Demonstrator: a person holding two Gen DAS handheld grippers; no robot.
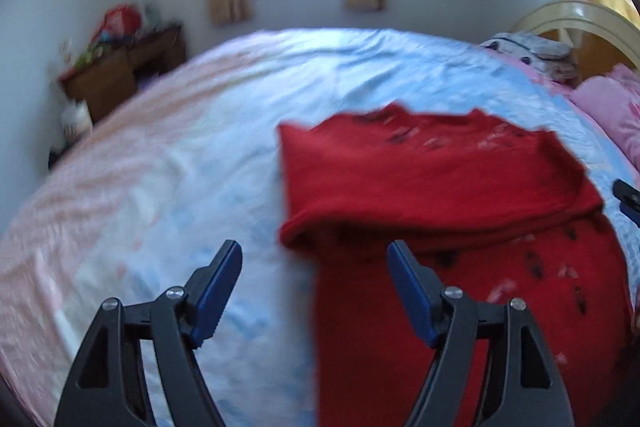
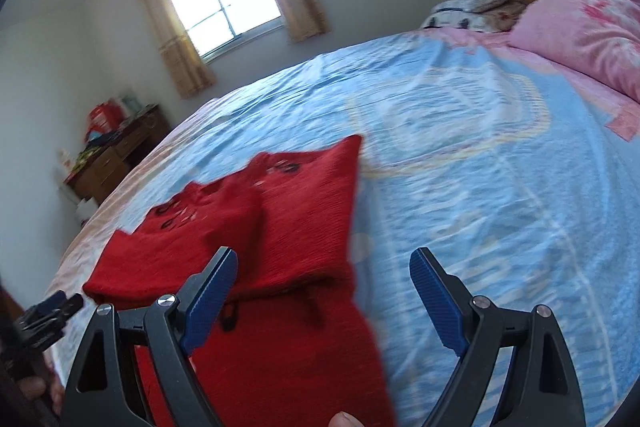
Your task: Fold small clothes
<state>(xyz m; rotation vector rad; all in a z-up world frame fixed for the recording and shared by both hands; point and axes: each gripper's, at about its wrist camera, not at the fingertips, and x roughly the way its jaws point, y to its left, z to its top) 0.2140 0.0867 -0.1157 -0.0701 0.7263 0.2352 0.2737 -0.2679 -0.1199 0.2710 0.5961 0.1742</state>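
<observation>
Fingers of the left gripper (image 1: 314, 291) and right gripper (image 2: 324, 291) gape wide and empty over the folded red garment (image 1: 420, 179), spread centre-frame on the bed (image 1: 200, 147).

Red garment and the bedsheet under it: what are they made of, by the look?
Red garment: looks like a knit, probably wool or acrylic; matte, with fine ribbed texture and thick, soft rolled fold edges. Bedsheet: thin woven cloth, likely cotton or a blend; smooth, printed in blue and pink, with fine shallow wrinkles. The fibre itself cannot be told.
</observation>
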